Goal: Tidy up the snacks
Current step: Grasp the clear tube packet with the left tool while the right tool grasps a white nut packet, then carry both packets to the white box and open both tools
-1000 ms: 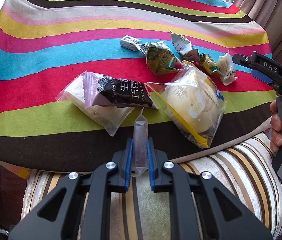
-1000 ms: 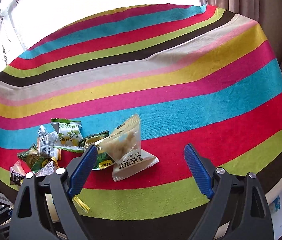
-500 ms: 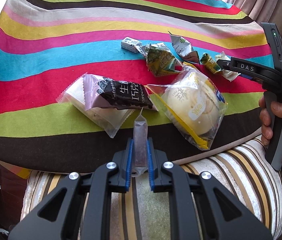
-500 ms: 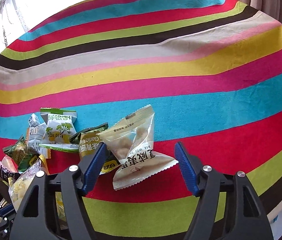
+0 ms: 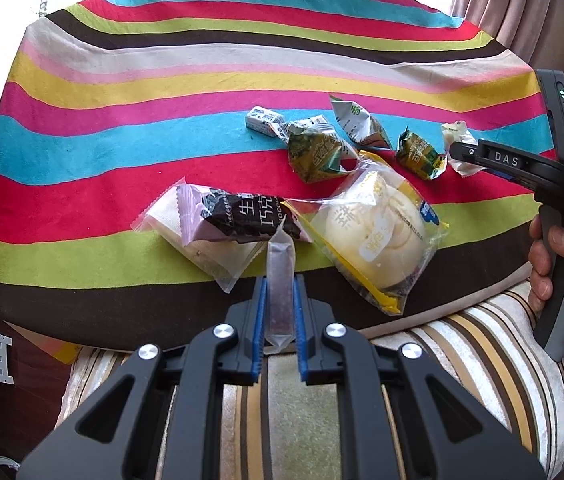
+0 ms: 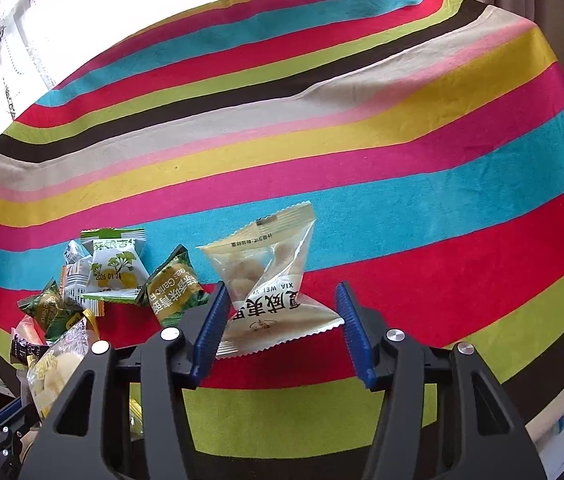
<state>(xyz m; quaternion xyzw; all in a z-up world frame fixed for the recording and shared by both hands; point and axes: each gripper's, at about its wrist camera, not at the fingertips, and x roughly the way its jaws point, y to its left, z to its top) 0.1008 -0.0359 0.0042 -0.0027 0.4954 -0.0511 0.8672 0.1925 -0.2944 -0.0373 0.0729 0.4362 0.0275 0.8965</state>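
While the left gripper (image 5: 279,312) stays out over the striped cushion (image 5: 462,344) at the table's near edge, its blue pads are clamped on a slim clear sachet (image 5: 280,280) that stands upright between them. Just beyond the fingertips lies a dark chocolate bar packet (image 5: 242,216) resting on a pale wrapped cake (image 5: 202,240), and to the right of the fingers a round bun in a clear yellow-trimmed bag (image 5: 378,232). Farther ahead and to the right, small packets are scattered on the striped cloth (image 5: 122,128): a little white box (image 5: 264,120), a green pouch (image 5: 314,152), a white-green pouch (image 5: 356,124) and another green one (image 5: 418,154). The right gripper's fingers reach in from the right edge, held by a hand (image 5: 562,272).

In the right wrist view, the right gripper (image 6: 282,328) has its jaws closing around a translucent nut packet (image 6: 270,280); the left pad touches the wrapper, while the right pad is just beside its crimped corner and not yet pressing. To the left of the fingers sit a green garlic-pea pouch (image 6: 174,292) and a white ginkgo-print pouch (image 6: 116,268), with more packets heaped beyond them.

As a judgement, sorting has barely begun: two items are being picked, everything else lies loose and mixed, and no separate group or container is visible.
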